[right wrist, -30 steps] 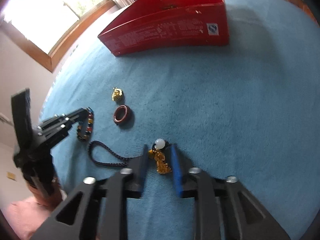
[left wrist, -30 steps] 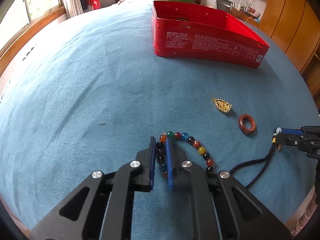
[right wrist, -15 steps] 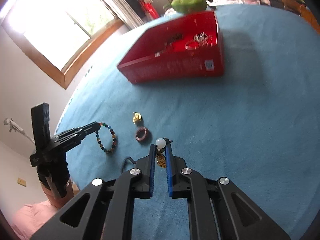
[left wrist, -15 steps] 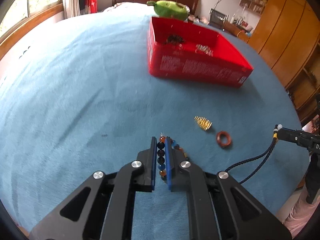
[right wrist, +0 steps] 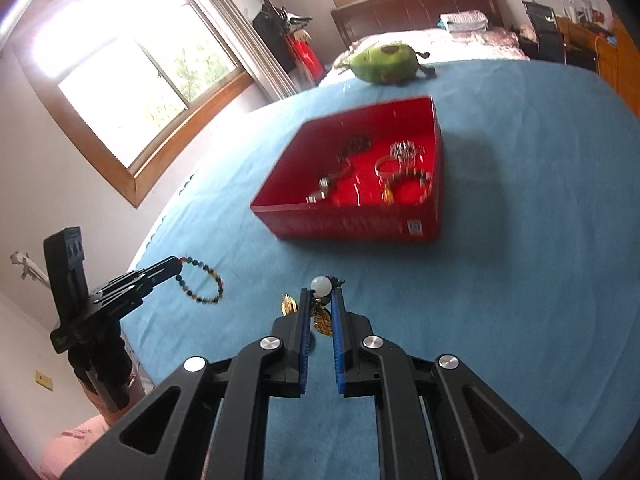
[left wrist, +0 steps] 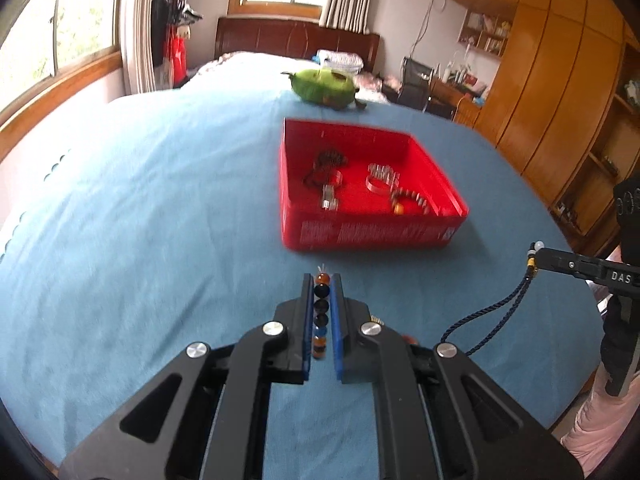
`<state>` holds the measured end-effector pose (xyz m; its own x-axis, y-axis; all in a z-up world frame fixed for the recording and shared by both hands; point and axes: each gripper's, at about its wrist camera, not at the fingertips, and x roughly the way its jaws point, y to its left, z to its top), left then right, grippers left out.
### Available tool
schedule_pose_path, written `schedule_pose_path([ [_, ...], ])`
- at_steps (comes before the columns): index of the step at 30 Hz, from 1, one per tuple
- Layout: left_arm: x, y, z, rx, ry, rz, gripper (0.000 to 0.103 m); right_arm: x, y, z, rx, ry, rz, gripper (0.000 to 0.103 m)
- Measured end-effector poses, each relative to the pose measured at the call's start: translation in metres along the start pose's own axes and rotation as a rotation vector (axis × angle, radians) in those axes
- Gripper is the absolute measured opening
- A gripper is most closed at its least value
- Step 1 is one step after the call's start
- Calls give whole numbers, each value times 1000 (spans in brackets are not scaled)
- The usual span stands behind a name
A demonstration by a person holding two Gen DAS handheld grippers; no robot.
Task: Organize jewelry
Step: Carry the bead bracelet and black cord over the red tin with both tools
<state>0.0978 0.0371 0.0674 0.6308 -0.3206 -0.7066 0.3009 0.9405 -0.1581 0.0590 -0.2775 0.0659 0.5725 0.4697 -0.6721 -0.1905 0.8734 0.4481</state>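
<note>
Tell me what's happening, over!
Left gripper shut on bead bracelet. Right gripper shut on corded charm. Red box ahead, nothing blocking.

Beaded bracelet [left wrist: 321, 316] and corded charm [right wrist: 322, 309] now off the blue cloth [left wrist: 140, 220], both grippers higher.

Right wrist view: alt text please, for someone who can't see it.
The right gripper is shut on a cord pendant with a white bead and gold charm, above a blue bedspread. Ahead sits an open red box holding jewelry; at left, the left gripper holds a multicolored bead bracelet.
</note>
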Motion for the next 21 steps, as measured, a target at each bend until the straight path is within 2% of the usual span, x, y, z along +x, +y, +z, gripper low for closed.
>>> schedule_pose_path([
  [5,-4,-9,33,18,-39,-16,6,3,2,35,8,-26,2,10],
  [11,15,-16,82,14,-57,-41,6,23,-3,78,31,-52,-9,10],
  [17,57,-20,124,1,-56,-39,6,55,-11,117,42,-75,-75,10],
  [21,98,-21,139,-2,-11,-18,6,87,-20,136,40,-67,-152,10],
])
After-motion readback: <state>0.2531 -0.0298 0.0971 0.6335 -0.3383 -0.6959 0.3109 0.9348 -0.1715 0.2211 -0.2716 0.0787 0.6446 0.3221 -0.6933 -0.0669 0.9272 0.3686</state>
